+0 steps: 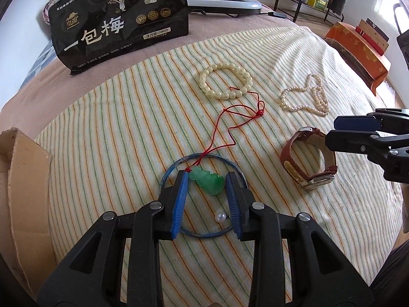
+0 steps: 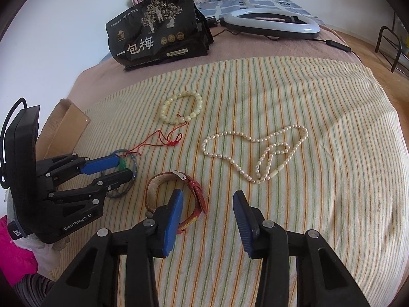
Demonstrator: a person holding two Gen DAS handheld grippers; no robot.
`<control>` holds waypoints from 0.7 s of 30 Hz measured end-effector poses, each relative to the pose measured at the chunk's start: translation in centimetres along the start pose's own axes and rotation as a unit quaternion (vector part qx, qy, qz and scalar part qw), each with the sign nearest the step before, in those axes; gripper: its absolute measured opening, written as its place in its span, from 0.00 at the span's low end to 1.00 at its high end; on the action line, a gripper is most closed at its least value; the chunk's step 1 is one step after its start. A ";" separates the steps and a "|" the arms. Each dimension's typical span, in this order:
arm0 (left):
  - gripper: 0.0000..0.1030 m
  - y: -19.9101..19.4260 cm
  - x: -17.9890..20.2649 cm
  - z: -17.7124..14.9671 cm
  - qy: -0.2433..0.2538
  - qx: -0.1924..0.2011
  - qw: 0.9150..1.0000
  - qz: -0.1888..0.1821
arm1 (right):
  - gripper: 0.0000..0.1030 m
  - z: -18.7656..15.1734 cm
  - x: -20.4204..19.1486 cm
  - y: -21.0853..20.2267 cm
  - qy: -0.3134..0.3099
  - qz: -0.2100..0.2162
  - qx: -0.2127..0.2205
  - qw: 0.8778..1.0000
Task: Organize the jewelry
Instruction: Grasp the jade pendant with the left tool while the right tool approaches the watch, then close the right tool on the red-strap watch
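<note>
On the striped bed cover — jade pendant (image 1: 207, 181) clamped crosswise between left gripper (image 1: 206, 179) jaws; right gripper (image 2: 208, 206) jaws apart, watch (image 2: 176, 197) leftward.

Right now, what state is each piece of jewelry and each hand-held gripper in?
Green jade pendant: pinched by the left hand-held gripper.
Thin blue bangle: flat under the pendant.
Red-strapped watch: buckled, lying sideways.
Right hand-held gripper: open, empty.
</note>
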State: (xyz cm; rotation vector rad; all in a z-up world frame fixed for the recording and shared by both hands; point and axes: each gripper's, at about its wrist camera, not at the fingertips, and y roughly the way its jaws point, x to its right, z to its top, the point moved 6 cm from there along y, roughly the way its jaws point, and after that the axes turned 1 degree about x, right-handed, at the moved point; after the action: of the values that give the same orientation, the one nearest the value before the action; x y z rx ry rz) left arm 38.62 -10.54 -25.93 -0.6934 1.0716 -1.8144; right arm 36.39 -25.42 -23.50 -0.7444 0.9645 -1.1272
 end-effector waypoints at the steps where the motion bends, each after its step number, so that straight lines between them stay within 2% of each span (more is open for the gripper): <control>1: 0.30 0.0 0.0 0.0 0.001 0.001 1.000 0.000 | 0.40 0.0 0.0 0.2 0.000 0.001 -0.001 1.000; 9: 0.28 0.1 0.1 0.0 0.006 0.008 1.000 0.002 | 0.35 -0.3 -0.7 1.6 -0.009 0.005 -0.019 1.000; 12: 0.28 0.1 0.0 0.0 0.002 0.009 1.000 0.000 | 0.25 -0.3 -0.6 2.0 -0.009 0.001 -0.024 1.000; 14: 0.28 0.0 0.0 0.0 0.000 0.010 1.000 -0.001 | 0.13 -0.2 -0.3 2.1 -0.005 0.002 -0.024 1.000; 15: 0.28 0.0 0.0 0.0 -0.002 0.010 1.000 -0.002 | 0.11 -0.1 -0.3 2.1 0.001 0.007 -0.024 1.000; 21: 0.27 -0.6 -0.2 0.1 -0.016 0.014 1.000 -0.012 | 0.08 -0.2 0.0 1.9 0.018 0.017 -0.019 1.000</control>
State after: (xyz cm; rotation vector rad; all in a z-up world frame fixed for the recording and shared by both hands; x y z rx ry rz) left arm 38.60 -10.27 -25.38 -0.7174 1.0191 -1.8298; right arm 36.97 -24.88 -25.21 -0.7381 1.0277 -1.0992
